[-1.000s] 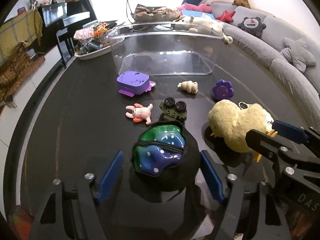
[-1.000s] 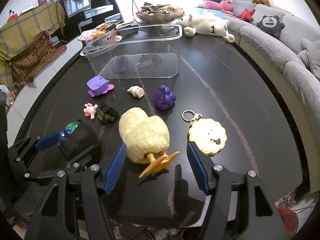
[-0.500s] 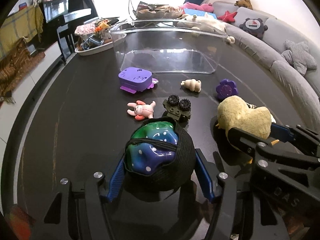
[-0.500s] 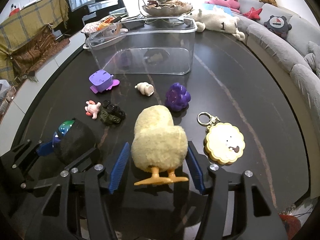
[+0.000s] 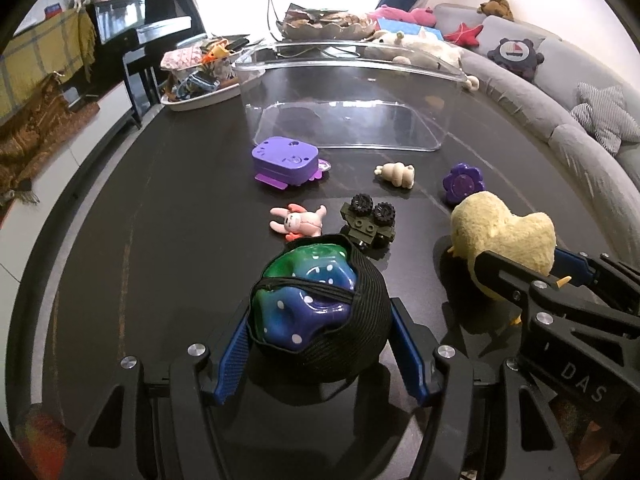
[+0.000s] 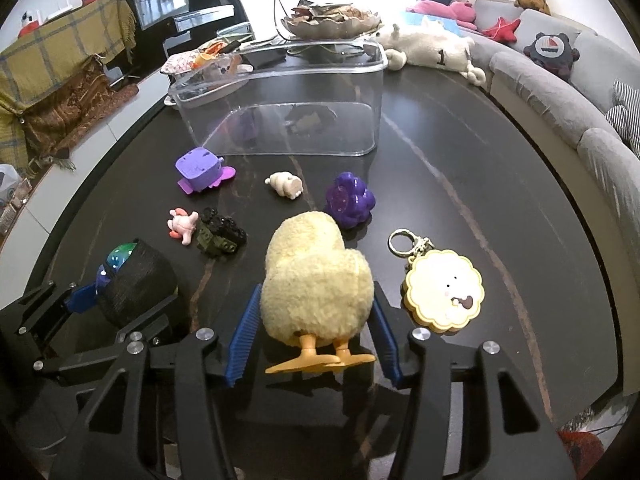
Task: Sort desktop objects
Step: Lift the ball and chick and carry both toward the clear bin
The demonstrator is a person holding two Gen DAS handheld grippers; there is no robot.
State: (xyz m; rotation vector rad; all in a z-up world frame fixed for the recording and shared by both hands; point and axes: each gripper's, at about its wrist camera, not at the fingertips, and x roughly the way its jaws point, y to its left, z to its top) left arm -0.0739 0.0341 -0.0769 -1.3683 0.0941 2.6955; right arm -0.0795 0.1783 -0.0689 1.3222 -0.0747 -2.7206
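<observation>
My left gripper (image 5: 320,344) is shut on a black mesh pouch (image 5: 344,344) that holds a green-blue spotted toy (image 5: 308,296). My right gripper (image 6: 312,336) is shut on a yellow plush chick (image 6: 316,280), feet toward the camera. Both are lifted slightly above the dark table (image 5: 160,240). Loose on the table lie a purple box toy (image 5: 285,162), a pink bunny (image 5: 298,222), a black-wheeled green car (image 5: 370,222), a cream figure (image 5: 396,175), a purple flower toy (image 6: 350,199) and a cookie keychain (image 6: 442,294). A clear plastic bin (image 5: 348,96) stands behind them.
A tray of clutter (image 5: 200,76) and a tiered dish (image 5: 320,24) stand beyond the bin. A white plush (image 6: 432,46) lies at the back right. A grey sofa (image 5: 580,112) curves along the table's right edge.
Both grippers closed from open onto their objects, the left on the pouch and the right on the chick. The chick turned upright and both rose a little.
</observation>
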